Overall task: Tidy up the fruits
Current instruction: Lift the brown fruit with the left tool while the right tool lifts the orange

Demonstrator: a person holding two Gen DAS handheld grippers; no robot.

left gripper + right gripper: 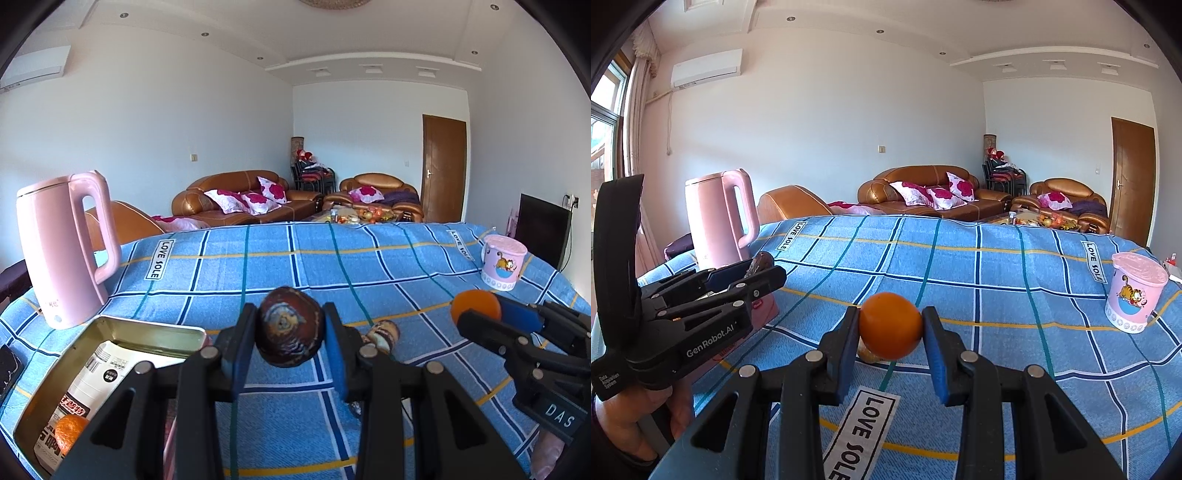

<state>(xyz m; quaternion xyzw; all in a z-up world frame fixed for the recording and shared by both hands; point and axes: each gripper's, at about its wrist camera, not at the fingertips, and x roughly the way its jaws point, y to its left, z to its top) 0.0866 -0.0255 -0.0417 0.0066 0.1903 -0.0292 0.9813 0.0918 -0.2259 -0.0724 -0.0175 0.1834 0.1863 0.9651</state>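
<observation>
My left gripper (290,328) is shut on a dark brown, blotchy fruit (290,326) and holds it above the blue checked cloth (258,266). My right gripper (891,326) is shut on an orange (890,325), also above the cloth. In the left wrist view the right gripper (480,314) shows at right with the orange (476,304). In the right wrist view the left gripper (761,271) shows at left with the brown fruit (759,263). An open metal tin (110,332) at lower left holds another orange (70,430) and a printed packet (88,391).
A pink kettle (62,251) stands behind the tin at left. A pink cartoon cup (502,264) stands at the right edge of the cloth. Another fruit (382,334) lies on the cloth under the left gripper. Sofas and a door are beyond the table.
</observation>
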